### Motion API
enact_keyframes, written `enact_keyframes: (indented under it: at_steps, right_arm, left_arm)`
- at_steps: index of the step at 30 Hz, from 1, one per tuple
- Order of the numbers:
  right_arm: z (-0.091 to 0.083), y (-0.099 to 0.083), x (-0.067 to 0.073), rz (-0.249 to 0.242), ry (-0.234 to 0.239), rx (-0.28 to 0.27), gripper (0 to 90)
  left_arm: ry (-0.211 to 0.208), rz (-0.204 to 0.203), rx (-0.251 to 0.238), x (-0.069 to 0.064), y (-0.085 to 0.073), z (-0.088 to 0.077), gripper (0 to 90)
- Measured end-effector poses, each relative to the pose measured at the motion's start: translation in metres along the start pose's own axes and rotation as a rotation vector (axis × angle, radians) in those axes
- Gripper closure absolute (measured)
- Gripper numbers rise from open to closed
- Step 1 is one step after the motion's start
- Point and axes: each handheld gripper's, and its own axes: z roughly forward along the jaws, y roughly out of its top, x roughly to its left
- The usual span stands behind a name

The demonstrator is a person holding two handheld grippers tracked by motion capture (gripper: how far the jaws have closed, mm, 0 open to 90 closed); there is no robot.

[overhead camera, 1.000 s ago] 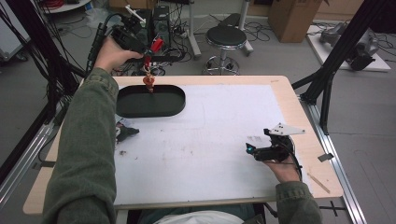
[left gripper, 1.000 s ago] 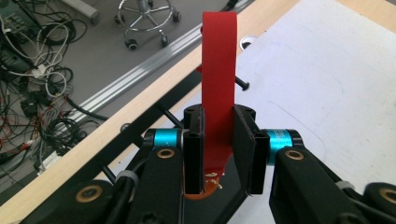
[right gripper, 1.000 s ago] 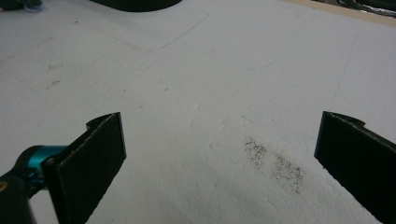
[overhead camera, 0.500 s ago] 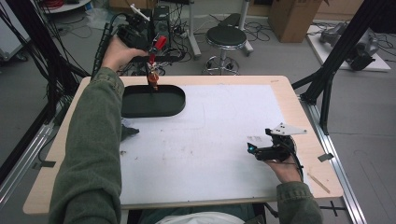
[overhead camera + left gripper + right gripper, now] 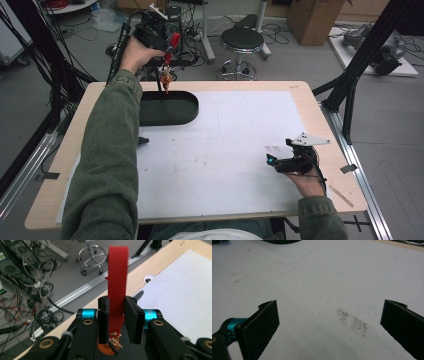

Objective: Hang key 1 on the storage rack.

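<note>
Over the far left of the table, the left gripper (image 5: 166,54) pinched a red strap (image 5: 117,287) with an orange metal charm (image 5: 166,81), jaws easing slightly, above the dark oval tray (image 5: 187,107); dropping remained. The right gripper (image 5: 278,159) rested wide open, empty.

Red strap's (image 5: 117,285) dangling charm (blurred)

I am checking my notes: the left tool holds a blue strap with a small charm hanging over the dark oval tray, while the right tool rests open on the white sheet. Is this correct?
Not quite: the strap is red, not blue, as the left gripper view shows. The rest stands: the left tool holds it with the charm hanging over the dark oval tray, and the right tool rests open on the white sheet.
</note>
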Motion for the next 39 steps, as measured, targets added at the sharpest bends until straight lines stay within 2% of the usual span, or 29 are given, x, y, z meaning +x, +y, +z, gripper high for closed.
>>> enact_keyframes:
  at_steps: [1, 2, 6, 7, 8, 9, 10, 11, 13, 14, 17, 19, 20, 24, 26, 28, 34, 36, 37, 39]
  right_arm:
    - [0.000, 0.000, 0.000, -0.006, -0.001, 0.002, 1.0]
    - [0.001, 0.000, 0.000, -0.010, -0.003, 0.004, 1.0]
    - [0.001, 0.001, 0.000, -0.020, -0.003, 0.003, 1.0]
    - [0.001, 0.001, 0.000, -0.020, -0.003, 0.003, 1.0]
    - [0.001, 0.001, 0.000, -0.018, -0.004, -0.002, 1.0]
    - [0.001, 0.001, 0.000, -0.019, -0.004, -0.004, 1.0]
    - [0.001, 0.001, 0.000, -0.019, -0.004, -0.004, 1.0]
    - [0.001, 0.001, 0.000, -0.010, -0.003, -0.002, 1.0]
    - [0.001, 0.001, -0.001, 0.000, 0.001, 0.006, 1.0]
    - [0.001, 0.001, -0.002, 0.005, -0.005, 0.010, 1.0]
    - [0.001, 0.002, -0.002, 0.006, -0.007, 0.006, 1.0]
    - [0.001, 0.002, -0.002, 0.003, -0.008, 0.004, 1.0]
    - [0.001, 0.002, -0.001, 0.007, -0.008, 0.004, 1.0]
    - [0.001, 0.002, -0.002, 0.015, -0.010, 0.006, 1.0]
    - [0.001, 0.002, -0.002, 0.012, -0.012, 0.005, 1.0]
    - [0.001, 0.002, -0.001, 0.010, -0.009, 0.003, 1.0]
    - [0.001, 0.002, -0.001, 0.003, -0.011, -0.002, 1.0]
    - [0.003, 0.003, 0.000, 0.003, -0.009, -0.002, 1.0]
    - [0.003, 0.003, 0.000, 0.003, -0.009, -0.002, 1.0]
    - [0.004, 0.004, 0.001, 0.002, -0.003, 0.002, 1.0]
  left_arm:
    - [0.000, 0.000, 0.000, 0.000, 0.000, 0.000, 68.4]
    - [-0.023, -0.013, -0.011, 0.000, 0.001, 0.000, 64.6]
    - [-0.035, -0.014, -0.015, -0.001, 0.000, 0.001, 39.0]
    - [-0.052, -0.014, -0.010, 0.000, -0.001, 0.001, 39.0]
    - [-0.064, -0.020, -0.009, 0.000, -0.002, 0.001, 27.7]
    - [-0.078, -0.021, -0.005, 0.000, -0.002, 0.000, 21.8]
    - [-0.101, -0.016, -0.002, 0.000, -0.003, 0.000, 21.8]
    - [-0.143, -0.013, 0.004, -0.001, -0.004, -0.001, 17.8]
    - [-0.270, -0.024, 0.009, -0.004, -0.005, 0.000, 8.9]
    - [-0.311, -0.004, 0.026, -0.011, -0.006, 0.002, 2.0]
    - [-0.314, 0.015, 0.037, -0.016, -0.006, 0.004, 1.7]
    - [-0.302, 0.038, 0.051, -0.020, -0.006, 0.005, 1.7]
    - [-0.283, 0.052, 0.053, -0.024, -0.005, 0.005, 1.7]
    - [-0.267, 0.081, 0.064, -0.029, -0.005, 0.003, 1.7]
    - [-0.243, 0.105, 0.077, -0.034, -0.007, 0.002, 1.7]
    - [-0.252, 0.117, 0.088, -0.037, -0.009, 0.001, 1.7]
    - [-0.238, 0.161, 0.109, -0.049, -0.014, -0.011, 1.7]
    - [-0.222, 0.162, 0.067, -0.055, -0.018, -0.018, 1.7]
    - [-0.250, 0.147, 0.067, -0.056, -0.020, -0.021, 1.7]
    - [-0.242, 0.147, 0.036, -0.059, -0.027, -0.029, 1.7]
